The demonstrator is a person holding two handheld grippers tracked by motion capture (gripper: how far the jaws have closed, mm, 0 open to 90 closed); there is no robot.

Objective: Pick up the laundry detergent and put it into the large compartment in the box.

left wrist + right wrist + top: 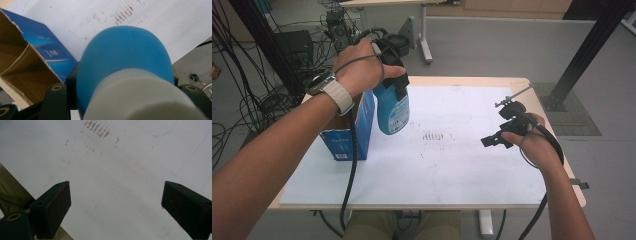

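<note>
- Plainly, the blue bottle point(392, 111) hangs above the table point(462, 165) beside the open blue box point(349, 135); it could slip or clip the box's edge (the hold is near the cap)
- Left gripper point(394, 70) is clamped on the bottle
- Right gripper point(499, 137) is spread wide, empty

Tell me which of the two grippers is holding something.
The left gripper: it is shut on the blue bottle beside the box. The right gripper is open.
</note>
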